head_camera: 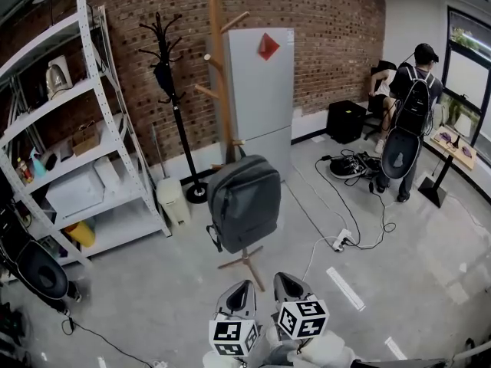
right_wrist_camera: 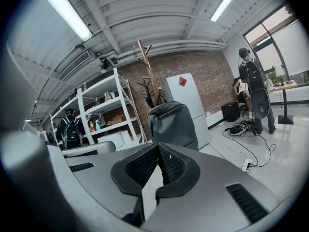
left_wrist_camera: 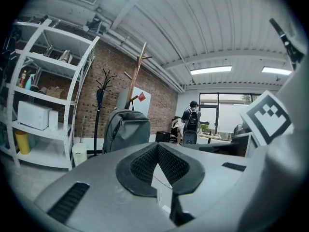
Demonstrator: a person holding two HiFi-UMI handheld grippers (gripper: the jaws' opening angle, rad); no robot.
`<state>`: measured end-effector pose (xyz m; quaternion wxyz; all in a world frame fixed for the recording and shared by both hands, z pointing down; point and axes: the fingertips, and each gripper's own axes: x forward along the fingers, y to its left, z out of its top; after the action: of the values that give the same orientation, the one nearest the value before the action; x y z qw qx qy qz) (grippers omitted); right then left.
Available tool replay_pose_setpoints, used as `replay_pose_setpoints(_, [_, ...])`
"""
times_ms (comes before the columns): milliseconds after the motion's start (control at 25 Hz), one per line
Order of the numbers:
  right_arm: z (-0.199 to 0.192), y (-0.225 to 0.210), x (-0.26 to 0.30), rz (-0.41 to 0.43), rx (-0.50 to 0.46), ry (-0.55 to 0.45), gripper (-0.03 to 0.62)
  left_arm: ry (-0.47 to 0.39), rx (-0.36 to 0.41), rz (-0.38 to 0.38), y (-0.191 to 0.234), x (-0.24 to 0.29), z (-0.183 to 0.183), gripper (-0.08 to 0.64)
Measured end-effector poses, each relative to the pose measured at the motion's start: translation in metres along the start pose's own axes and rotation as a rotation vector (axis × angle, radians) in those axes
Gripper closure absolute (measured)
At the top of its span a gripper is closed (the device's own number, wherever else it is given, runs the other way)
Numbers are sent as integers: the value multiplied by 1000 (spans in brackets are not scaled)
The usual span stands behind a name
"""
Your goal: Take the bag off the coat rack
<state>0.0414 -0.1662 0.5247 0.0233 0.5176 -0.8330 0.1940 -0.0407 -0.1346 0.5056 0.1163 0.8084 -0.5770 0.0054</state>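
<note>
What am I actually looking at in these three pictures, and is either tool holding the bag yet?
There is no robot arm here: a person carries a hand-held gripper in each hand. The wide picture comes from a camera on the person's head, looking down at the left gripper and right gripper. The marker cubes are part of them. The other two pictures come from cameras riding on each gripper, looking along its fingers. Both pairs of fingers are closed together with nothing between them. The grey backpack hangs low on the wooden coat rack, in front of a pale fridge, and nothing is touching it. A shelf unit stands to the left.
</note>
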Motion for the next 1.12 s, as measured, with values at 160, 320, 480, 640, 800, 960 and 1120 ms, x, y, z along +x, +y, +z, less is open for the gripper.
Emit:
replay_pose_setpoints(160, [16,-9,26,19,-2,0,580,-7,5,15,8,27,12,558])
replay_pose_setpoints(320, [32,-19,53,43,-8,-3,580,-18,8,35,16,54,24,558])
replay_pose_setpoints(480, [48,-26,79,69,-16,-8,580,-26,7,59,25,79,33,558])
replay_pose_setpoints(640, [57,-34,102,97,-15,-9,580,-27,1,81,35,102,36,558])
replay_pose_setpoints(800, [62,-40,119,118,-13,-9,579,-24,-1,94,43,120,38,558])
replay_pose_setpoints(960, [64,-42,134,117,-9,-2,578,-24,-6,103,51,129,42,558])
replay_pose_setpoints(1120, [66,-39,148,121,2,-3,579,-26,-6,99,60,137,45,558])
